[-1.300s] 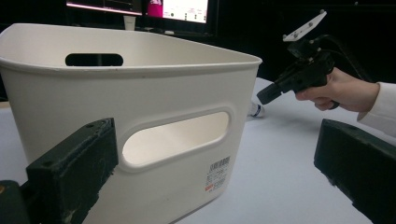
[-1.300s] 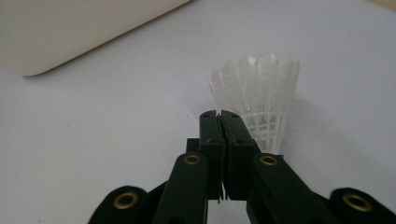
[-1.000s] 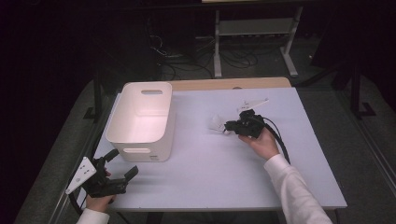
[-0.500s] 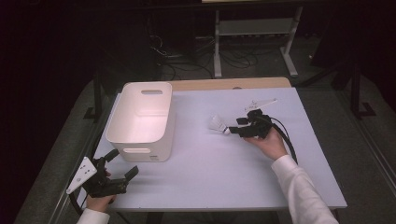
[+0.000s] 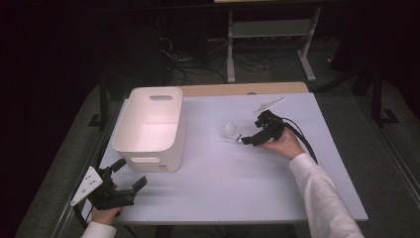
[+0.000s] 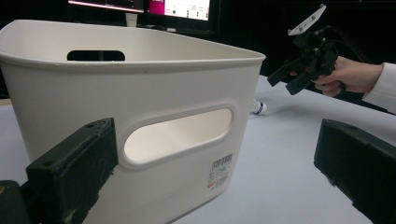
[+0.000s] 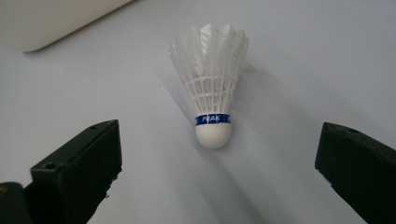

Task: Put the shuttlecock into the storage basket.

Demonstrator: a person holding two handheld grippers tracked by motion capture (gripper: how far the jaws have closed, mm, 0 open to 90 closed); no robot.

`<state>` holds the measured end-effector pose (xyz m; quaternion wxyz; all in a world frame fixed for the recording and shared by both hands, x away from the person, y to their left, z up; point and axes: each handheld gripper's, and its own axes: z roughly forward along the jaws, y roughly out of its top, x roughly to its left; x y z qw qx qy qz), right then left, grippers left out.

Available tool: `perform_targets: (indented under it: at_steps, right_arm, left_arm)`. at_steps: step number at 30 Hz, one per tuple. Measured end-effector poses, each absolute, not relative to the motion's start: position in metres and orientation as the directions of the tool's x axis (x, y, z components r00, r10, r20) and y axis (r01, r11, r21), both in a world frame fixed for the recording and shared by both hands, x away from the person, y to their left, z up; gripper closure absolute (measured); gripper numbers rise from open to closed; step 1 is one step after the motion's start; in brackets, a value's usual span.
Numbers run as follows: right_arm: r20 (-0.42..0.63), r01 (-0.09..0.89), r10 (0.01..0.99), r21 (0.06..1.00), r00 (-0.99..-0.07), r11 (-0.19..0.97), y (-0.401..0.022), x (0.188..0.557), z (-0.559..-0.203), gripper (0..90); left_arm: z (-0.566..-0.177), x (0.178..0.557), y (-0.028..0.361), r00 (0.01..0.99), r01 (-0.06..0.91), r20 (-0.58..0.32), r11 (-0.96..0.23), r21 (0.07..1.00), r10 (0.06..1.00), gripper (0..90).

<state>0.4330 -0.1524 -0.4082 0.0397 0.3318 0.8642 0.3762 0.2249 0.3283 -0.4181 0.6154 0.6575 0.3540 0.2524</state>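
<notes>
My right gripper (image 5: 246, 141) has just been opening; its jaws stand spread, nothing between them, facing the shuttlecock (image 7: 211, 95) lying on the table (image 5: 237, 183). My left gripper (image 5: 130, 174) is spread too.

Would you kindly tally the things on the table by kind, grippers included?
Shuttlecock: 1
White bin: 1
Grippers: 2, the left gripper and the right gripper, each with jaws open
Total: 4

A white feathered shuttlecock (image 7: 212, 98) lies on its side on the table. Its rounded cork, ringed by a blue band, points toward the right gripper view's camera.
</notes>
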Motion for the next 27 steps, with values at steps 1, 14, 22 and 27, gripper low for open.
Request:
perform_targets:
  at_steps: [1,14,22,27]
  right_arm:
    - [0.171,0.537,0.602,0.676,-0.780,0.505,-0.152,0.435,-0.409,0.0]
    - [0.158,0.542,0.589,0.626,-0.792,0.561,-0.139,0.451,-0.418,0.0]
    - [0.156,0.537,0.580,0.619,-0.799,0.573,-0.134,0.457,-0.424,0.0]
    - [0.157,0.532,0.573,0.618,-0.805,0.579,-0.131,0.458,-0.426,0.0]
  left_arm:
    - [-0.418,0.225,0.328,0.621,0.155,-0.104,0.009,0.988,0.776,0.0]
    - [-0.418,0.225,0.329,0.623,0.152,-0.100,0.006,0.988,0.776,0.0]
    - [-0.418,0.226,0.328,0.625,0.157,-0.105,0.007,0.988,0.773,0.0]
    - [-0.418,0.226,0.328,0.626,0.156,-0.104,0.007,0.988,0.773,0.0]
